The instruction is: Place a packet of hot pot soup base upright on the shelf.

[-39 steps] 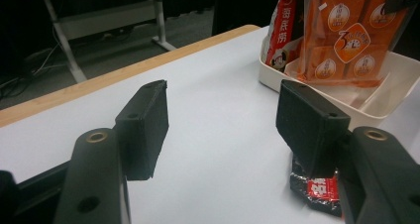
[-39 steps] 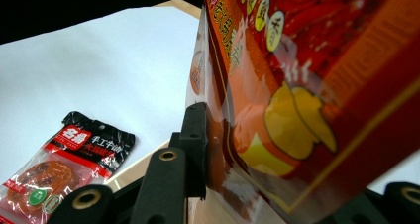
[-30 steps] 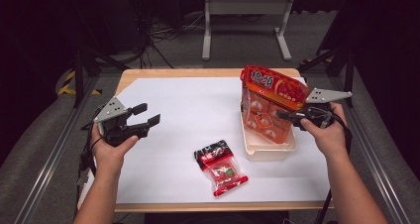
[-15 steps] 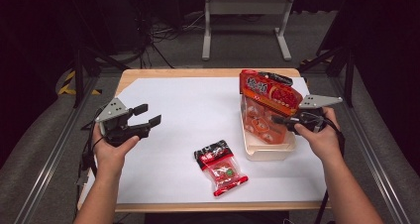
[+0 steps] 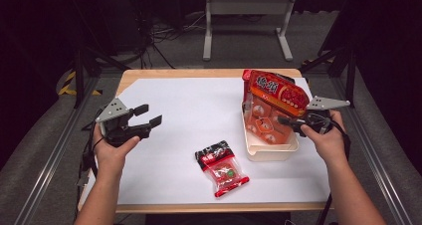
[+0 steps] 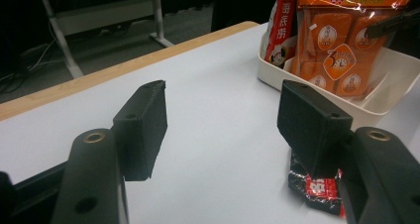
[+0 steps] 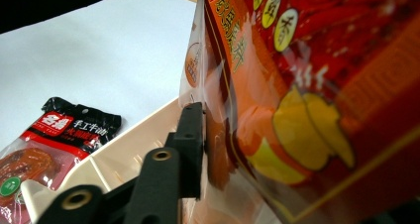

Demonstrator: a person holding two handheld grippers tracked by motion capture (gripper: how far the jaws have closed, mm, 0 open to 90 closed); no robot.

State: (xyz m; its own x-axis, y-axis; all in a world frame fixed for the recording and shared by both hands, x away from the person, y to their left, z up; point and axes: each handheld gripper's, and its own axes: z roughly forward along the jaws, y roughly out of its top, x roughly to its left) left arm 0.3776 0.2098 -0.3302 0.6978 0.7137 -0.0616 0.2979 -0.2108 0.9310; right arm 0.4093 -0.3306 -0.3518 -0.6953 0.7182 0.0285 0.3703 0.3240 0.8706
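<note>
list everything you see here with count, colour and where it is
snack bag: 1, orange and red, standing upright in the tub at the right of the table
tub: 1, cream, right side of the white sheet
small packet: 1, red and black, lying flat on the sheet, front centre
sheet: 1, white, covering the tabletop
table: 1, wood, edge showing round the sheet
metal stand: 1, grey, on the floor behind the table
left tool: 1, black, held above the sheet's left side, jaws open, nothing between them
right tool: 1, black, at the snack bag, jaws have just been opening with the bag between them

Bright table, dark surroundings, blurred close-ups
</note>
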